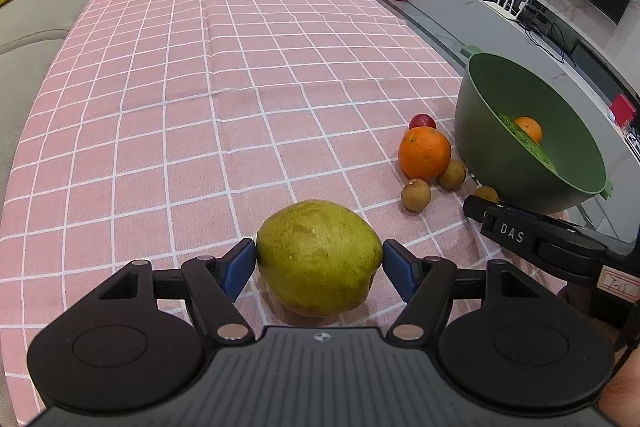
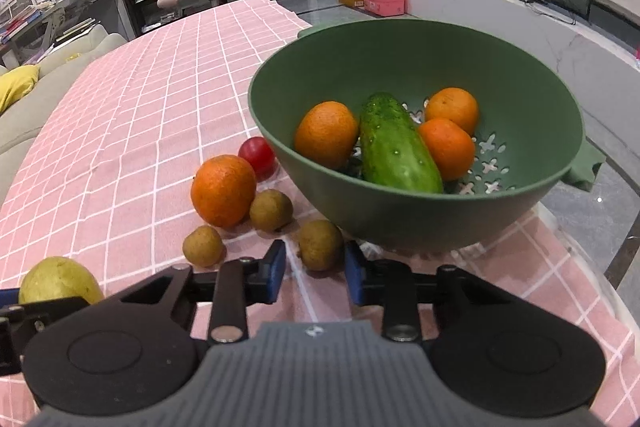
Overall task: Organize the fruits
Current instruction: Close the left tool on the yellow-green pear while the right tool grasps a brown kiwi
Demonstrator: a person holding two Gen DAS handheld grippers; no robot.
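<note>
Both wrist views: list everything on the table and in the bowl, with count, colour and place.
Pear: one, yellow-green, near table edge, between left claw fingers.
Loose orange: one, orange, left of bowl.
Small round fruits: three, brown, beside the orange and bowl.
Red fruit: one, behind the orange.
Bowl: one, green, perforated, right side.
Oranges in bowl: three.
Cucumber: one, green, in bowl.
Tablecloth: pink check.
Left claw: around the pear.
Right claw: open, at a brown fruit.

Left wrist view low over tablecloth, facing lengthwise, right wrist view near bowl, both sharing it
</note>
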